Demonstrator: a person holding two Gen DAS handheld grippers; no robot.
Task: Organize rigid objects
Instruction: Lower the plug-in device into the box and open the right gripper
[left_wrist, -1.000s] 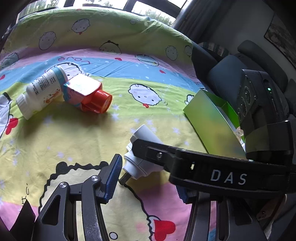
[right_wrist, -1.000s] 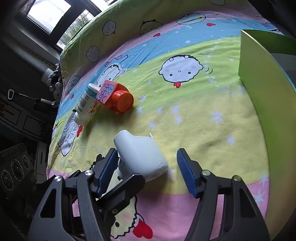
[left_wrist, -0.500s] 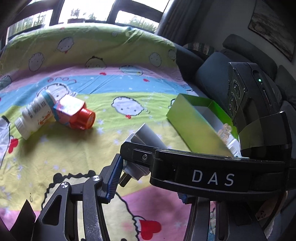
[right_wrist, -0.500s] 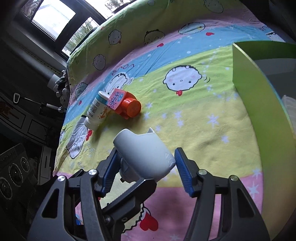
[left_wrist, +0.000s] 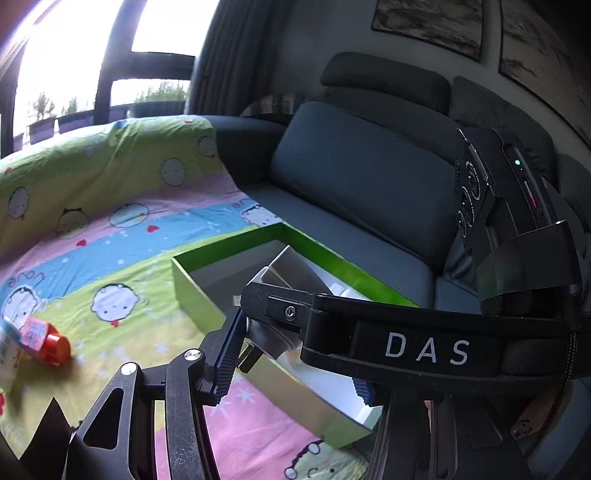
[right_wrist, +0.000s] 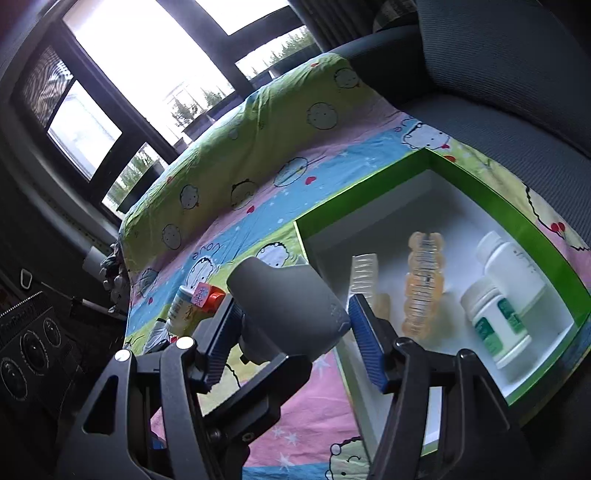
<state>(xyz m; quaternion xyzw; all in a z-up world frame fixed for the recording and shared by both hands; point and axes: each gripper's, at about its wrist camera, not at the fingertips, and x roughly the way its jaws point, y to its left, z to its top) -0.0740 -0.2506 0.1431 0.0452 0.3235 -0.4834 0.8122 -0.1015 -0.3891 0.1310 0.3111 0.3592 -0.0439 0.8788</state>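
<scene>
A white power plug adapter (right_wrist: 291, 314) is held in the air between both grippers, near the left wall of the green box (right_wrist: 546, 243). My right gripper (right_wrist: 295, 339) is shut on the adapter's body. My left gripper (left_wrist: 291, 354) is closed around the same adapter (left_wrist: 284, 295), with the right gripper's black body crossing in front of it. In the box lie two white pill bottles (right_wrist: 495, 325), an orange ribbed bottle (right_wrist: 421, 284) and a comb (right_wrist: 364, 273). A white bottle and a red-capped pink item (left_wrist: 44, 339) lie on the cartoon blanket (left_wrist: 110, 251).
A dark grey sofa cushion (left_wrist: 369, 177) rises behind the box. Windows are at the back left (right_wrist: 155, 62). A dark console with dials (right_wrist: 33, 350) stands left of the blanket.
Both grippers have lifted the adapter off the blanket and carried it right, up to the green box. The box's inside has come into view.
</scene>
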